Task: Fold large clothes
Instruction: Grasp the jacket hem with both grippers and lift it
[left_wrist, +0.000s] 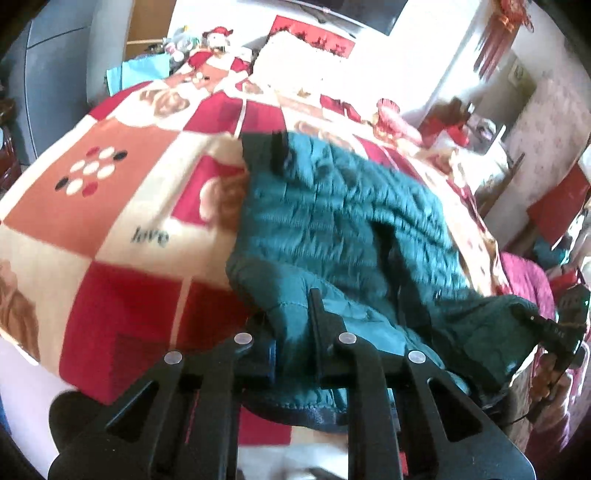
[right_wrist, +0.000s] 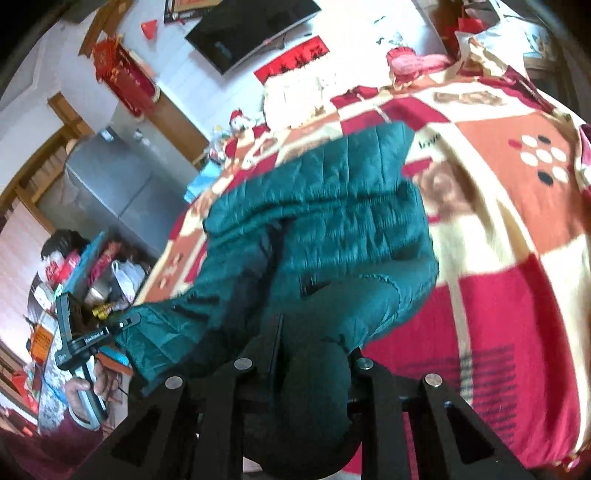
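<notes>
A dark green quilted jacket (left_wrist: 332, 221) lies on a bed covered by a red, orange and cream patchwork blanket (left_wrist: 110, 206). My left gripper (left_wrist: 295, 332) is shut on the jacket's near hem, the fabric bunched between its fingers. In the right wrist view the jacket (right_wrist: 325, 221) stretches from the blanket (right_wrist: 517, 258) toward me. My right gripper (right_wrist: 314, 354) is shut on a bunched fold of the jacket. The left gripper (right_wrist: 125, 323) also shows in the right wrist view, clamped on the jacket's other end. The right gripper (left_wrist: 532, 319) shows in the left wrist view, gripping the jacket's far corner.
A cream pillow (left_wrist: 288, 62) and a stuffed doll (left_wrist: 218, 48) lie at the head of the bed. A pink cushion (left_wrist: 391, 114) sits near the far side. A grey cabinet (right_wrist: 103, 184) and cluttered items (right_wrist: 110, 266) stand beside the bed. A television (right_wrist: 251, 29) hangs on the wall.
</notes>
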